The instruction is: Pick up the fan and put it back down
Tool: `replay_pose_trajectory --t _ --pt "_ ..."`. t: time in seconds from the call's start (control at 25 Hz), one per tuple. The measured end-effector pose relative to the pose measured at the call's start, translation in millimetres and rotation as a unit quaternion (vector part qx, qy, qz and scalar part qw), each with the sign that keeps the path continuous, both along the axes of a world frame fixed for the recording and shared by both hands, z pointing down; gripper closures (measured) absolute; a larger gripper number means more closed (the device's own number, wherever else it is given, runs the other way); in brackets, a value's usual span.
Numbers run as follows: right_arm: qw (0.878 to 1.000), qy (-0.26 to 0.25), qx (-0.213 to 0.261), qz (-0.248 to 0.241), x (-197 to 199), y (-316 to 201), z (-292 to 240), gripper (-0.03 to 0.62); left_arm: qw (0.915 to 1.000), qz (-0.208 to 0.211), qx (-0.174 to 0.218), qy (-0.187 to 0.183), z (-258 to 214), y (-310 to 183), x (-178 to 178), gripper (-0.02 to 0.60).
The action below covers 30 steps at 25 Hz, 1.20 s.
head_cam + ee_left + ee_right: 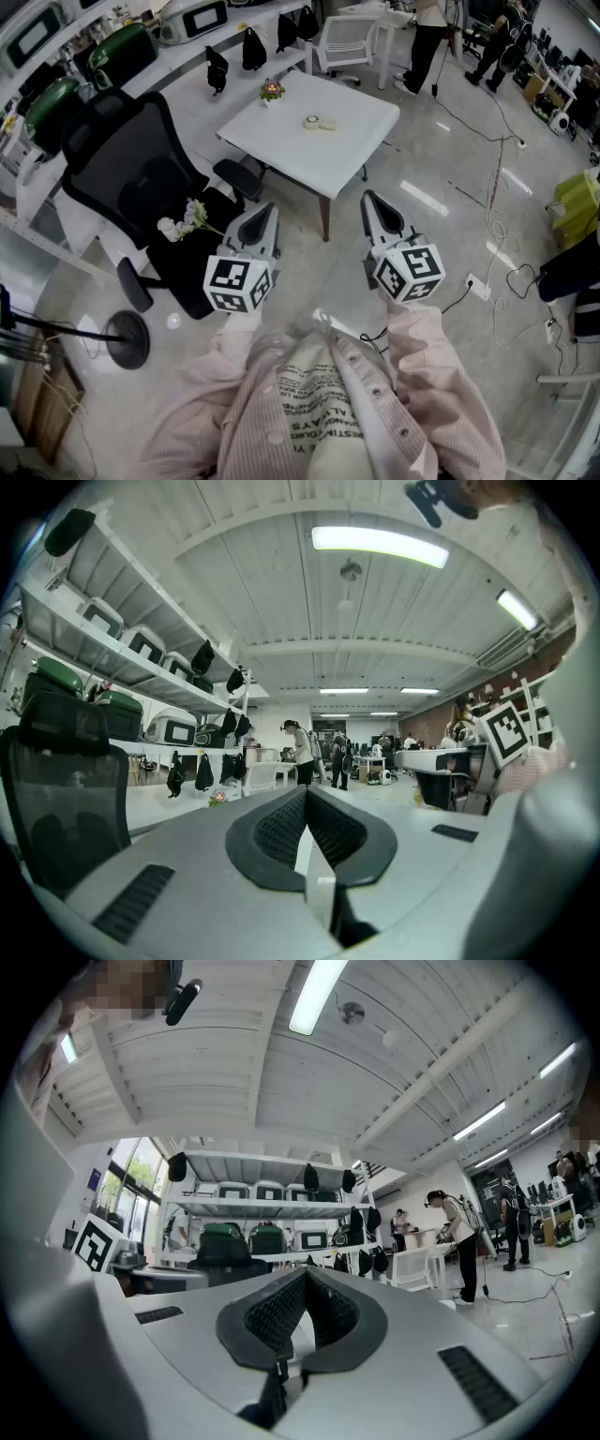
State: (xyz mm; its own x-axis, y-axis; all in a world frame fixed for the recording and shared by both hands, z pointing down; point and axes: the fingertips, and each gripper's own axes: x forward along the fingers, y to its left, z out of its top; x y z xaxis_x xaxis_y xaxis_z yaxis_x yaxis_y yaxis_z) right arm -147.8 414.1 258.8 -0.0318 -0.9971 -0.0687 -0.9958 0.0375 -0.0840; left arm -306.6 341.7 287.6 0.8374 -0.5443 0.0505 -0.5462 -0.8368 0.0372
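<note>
Fan [319, 122] appears only in the head view, as a small, pale, round, flat thing lying near the middle of the white square table [281, 155]; it is too small there to show blades or a grille, and neither gripper touches it. At the far left, a long white shelf [187, 56] carries dark green cases. In front of it stands a black mesh-backed office chair [131, 169] with a spray of white artificial flowers [187, 220] lying on its seat. Just right of the chair, the left gripper [267, 208] is held level and well short of the table. In the left gripper view its ribbed dark pads [281, 827] meet at the tips, with nothing between them. On the table's far corner, left of the fan, sits a small pot of pink flowers [272, 91]. The right gripper [368, 197] is level beside its twin and points at the table's near edge. In the right gripper view its pads [277, 1312] are likewise pressed together and hold nothing. Farther right, a white power strip [478, 286] and black cables lie on the pale floor.
</note>
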Motion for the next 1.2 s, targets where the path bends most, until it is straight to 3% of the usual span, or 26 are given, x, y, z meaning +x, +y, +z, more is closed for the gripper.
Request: replay_pose_trajectory --t 0.36,0.68,0.72,0.8,1.04,1.2 --pt "1.000 -0.012 0.013 -0.021 17 4 4 0.594 0.9999 0.003 -0.010 0.000 9 4 20 0.580" --pt "0.999 -0.027 -0.014 -0.025 35 -1 26 0.589 0.9997 0.006 -0.025 -0.004 22 6 39 0.580" --pt "0.999 -0.029 -0.016 -0.025 38 -3 28 0.577 0.9996 0.006 -0.026 -0.005 23 4 41 0.580" --pt "0.999 -0.037 -0.017 -0.025 43 -9 31 0.492 0.9995 0.007 -0.029 -0.006 25 0 46 0.580" --pt "0.998 -0.050 -0.028 -0.024 56 -34 45 0.411 0.9991 0.000 -0.041 -0.011 37 -18 53 0.580" --pt "0.997 -0.056 -0.040 -0.027 63 -63 58 0.408 0.9985 -0.007 -0.053 -0.011 49 -46 58 0.580"
